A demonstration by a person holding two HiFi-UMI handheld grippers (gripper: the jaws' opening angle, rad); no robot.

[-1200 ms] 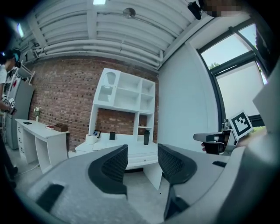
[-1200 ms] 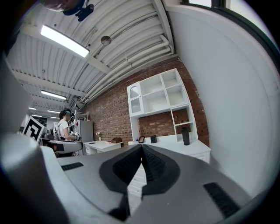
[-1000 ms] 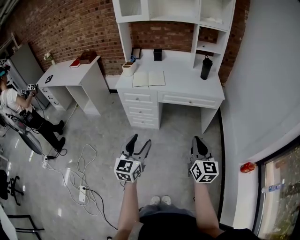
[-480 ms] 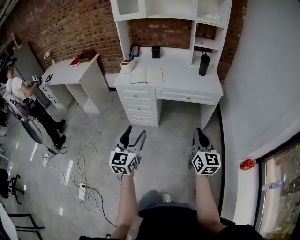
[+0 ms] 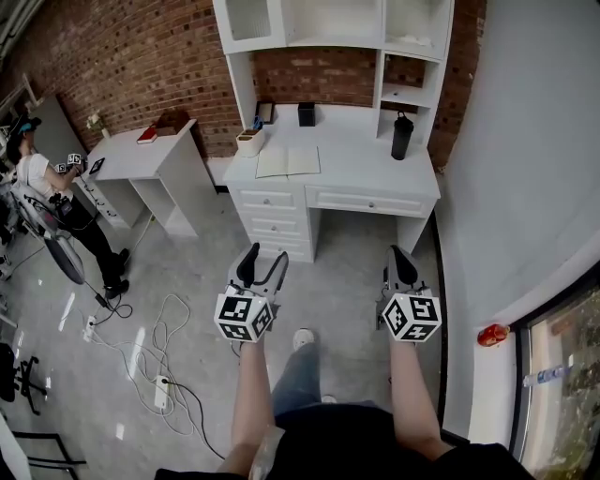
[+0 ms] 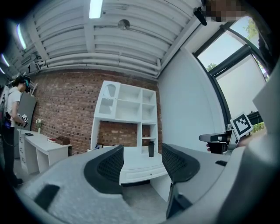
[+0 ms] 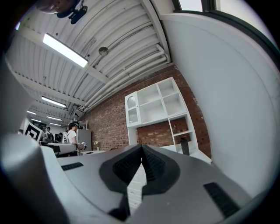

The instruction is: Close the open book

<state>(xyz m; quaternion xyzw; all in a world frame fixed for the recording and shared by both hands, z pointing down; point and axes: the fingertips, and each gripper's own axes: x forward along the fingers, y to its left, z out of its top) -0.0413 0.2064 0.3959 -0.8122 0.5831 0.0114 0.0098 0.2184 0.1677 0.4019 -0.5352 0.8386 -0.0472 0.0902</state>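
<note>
Left gripper [image 5: 263, 259]: jaws stand wide apart with nothing between them. In its own view only the far desk and a dark bottle show through the gap.

Right gripper [image 5: 399, 253]: jaws are closed, pads meeting at the tips, and it grips nothing.

Arms: both bare forearms [image 5: 251, 392] reach forward and down from the body, roughly parallel. The grippers are level with each other and well apart, one on each side. Each marker cube faces up toward the head camera, and the jaws point ahead toward the desk.

Stance: the grippers hang over bare grey floor [image 5: 347, 272], well short of the desk. One shoe [image 5: 302, 338] shows between the forearms.

Book [image 5: 288, 161]: lies open on the left half of the desk top, both pages up and pale. It is far from both grippers and touched by neither.

Desk [image 5: 375, 173]: white, with drawers below and a white hutch [image 5: 330, 23] above, set against a brick wall.

On the desk: the bottle [image 5: 401, 137] stands upright near the right end. A cup [image 5: 248, 142] stands at the left rear corner, just behind and left of the book; its contents are too small to make out, perhaps pens.

Around: a white side table [image 5: 141, 157] stands left of the desk. Further left is a person [image 5: 42, 192]. Cables [image 5: 155, 342] trail over the floor.
</note>
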